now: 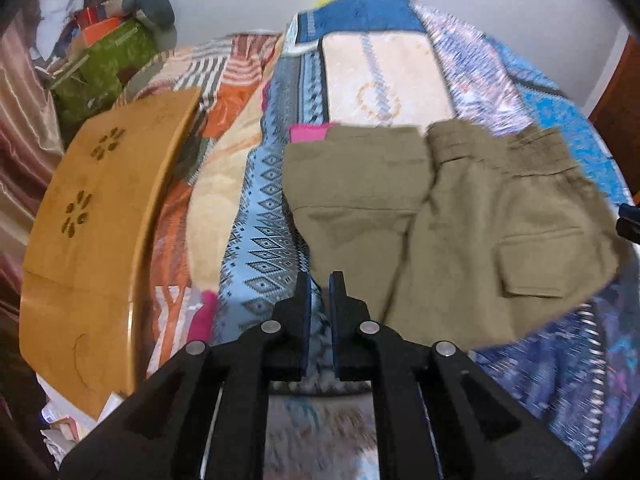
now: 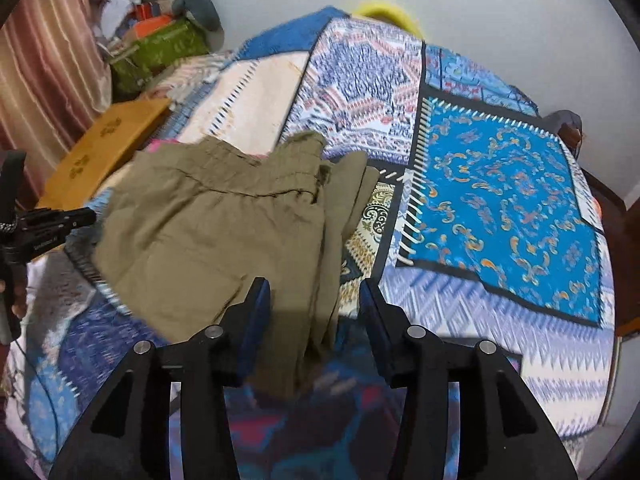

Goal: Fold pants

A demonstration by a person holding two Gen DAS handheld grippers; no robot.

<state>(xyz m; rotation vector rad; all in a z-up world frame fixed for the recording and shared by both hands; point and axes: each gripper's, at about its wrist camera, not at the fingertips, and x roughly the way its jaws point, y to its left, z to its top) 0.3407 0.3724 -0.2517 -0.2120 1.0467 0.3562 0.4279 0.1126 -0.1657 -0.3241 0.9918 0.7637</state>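
Black gripper (image 1: 321, 280), blue pads (image 2: 256, 304), silver screws.

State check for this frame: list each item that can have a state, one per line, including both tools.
Pants: folded over, lying on the bedspread, pocket flap facing up.
Left tool: narrow gap showing, nothing between the pads.
Right tool: open, pants edge between the pads, not pressed.
Bedspread: spread flat.
Wooden lap tray: lying beside the pants, bare.

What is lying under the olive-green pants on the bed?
The olive-green pants rest on a blue patterned patchwork bedspread. A pink cloth peeks out at their far edge; how far it reaches beneath is covered.
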